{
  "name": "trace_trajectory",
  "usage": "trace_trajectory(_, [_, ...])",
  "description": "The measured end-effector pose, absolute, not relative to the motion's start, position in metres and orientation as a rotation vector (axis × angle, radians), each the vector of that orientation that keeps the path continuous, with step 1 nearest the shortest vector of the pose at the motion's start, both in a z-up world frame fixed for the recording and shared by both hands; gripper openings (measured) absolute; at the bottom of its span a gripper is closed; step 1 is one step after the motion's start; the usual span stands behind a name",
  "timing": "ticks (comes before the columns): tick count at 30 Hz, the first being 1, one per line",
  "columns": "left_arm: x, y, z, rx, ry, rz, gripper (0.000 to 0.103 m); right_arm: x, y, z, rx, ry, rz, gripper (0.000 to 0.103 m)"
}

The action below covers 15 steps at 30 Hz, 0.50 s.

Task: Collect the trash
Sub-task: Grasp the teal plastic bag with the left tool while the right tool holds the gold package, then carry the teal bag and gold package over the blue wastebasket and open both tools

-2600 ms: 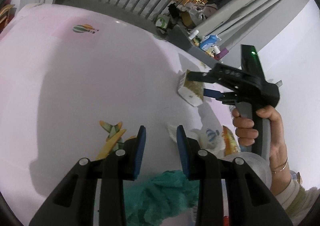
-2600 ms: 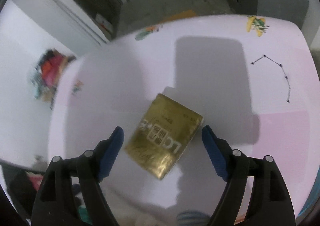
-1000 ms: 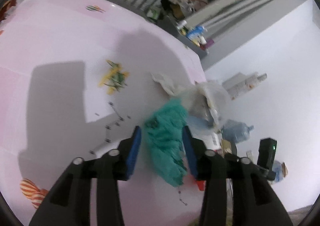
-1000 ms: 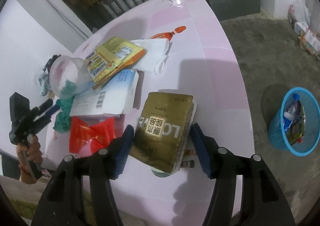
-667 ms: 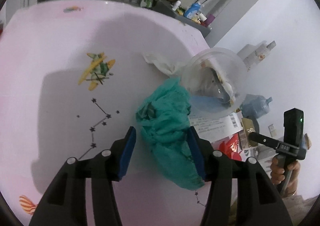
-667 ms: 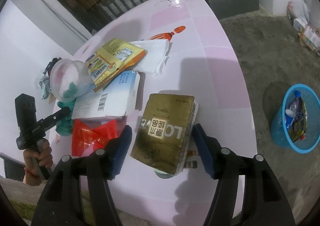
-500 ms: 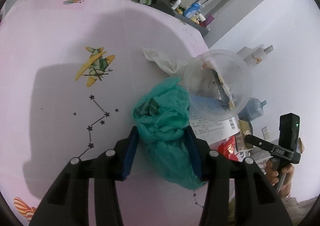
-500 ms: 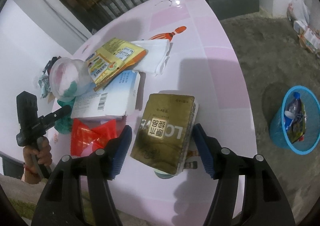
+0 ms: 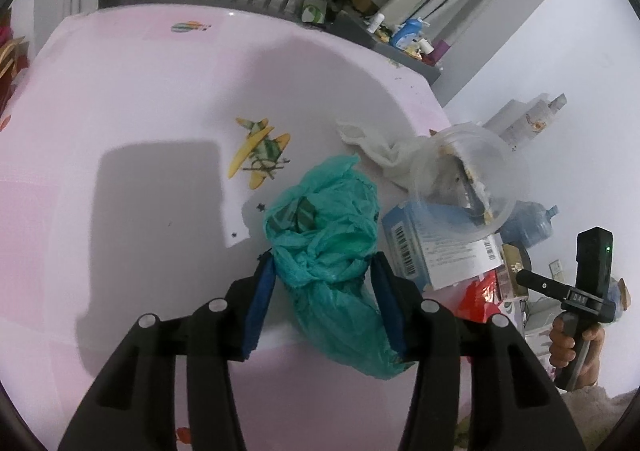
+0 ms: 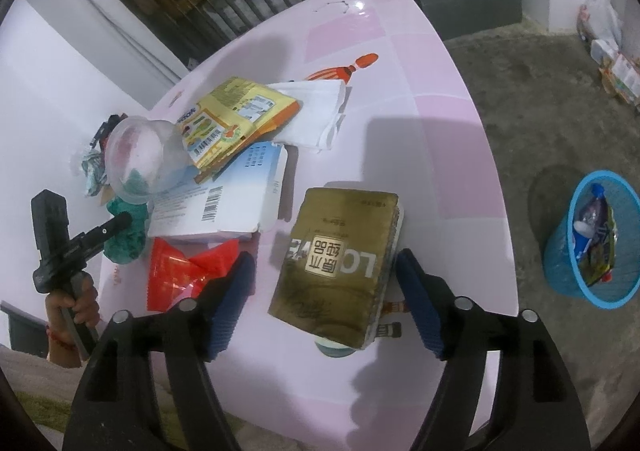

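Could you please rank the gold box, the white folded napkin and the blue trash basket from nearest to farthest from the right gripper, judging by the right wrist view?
From the right gripper:
1. Gold box: between the open fingers, on the table.
2. White folded napkin: farther up the table, beyond the yellow packet.
3. Blue trash basket: on the floor, off to the right.
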<state>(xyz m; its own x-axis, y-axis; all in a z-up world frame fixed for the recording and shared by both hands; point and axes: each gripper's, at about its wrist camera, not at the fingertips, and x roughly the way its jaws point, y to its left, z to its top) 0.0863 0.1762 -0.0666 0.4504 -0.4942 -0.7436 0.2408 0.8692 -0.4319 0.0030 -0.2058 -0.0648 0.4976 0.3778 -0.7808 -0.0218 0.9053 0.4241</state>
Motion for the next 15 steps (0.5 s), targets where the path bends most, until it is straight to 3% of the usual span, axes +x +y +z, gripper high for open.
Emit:
trace_trajectory(6, [0.094,0.169,-0.065,-0.27,1.015,-0.462,0.058,0.0,-0.207,-0.063,0.385,1.022,0.243,0.075])
trace_trajectory(15, [0.099,0.163,-0.073,-0.217,1.032,-0.421,0.059,0.0,-0.208,-0.064,0.373,1.024,0.233,0.076])
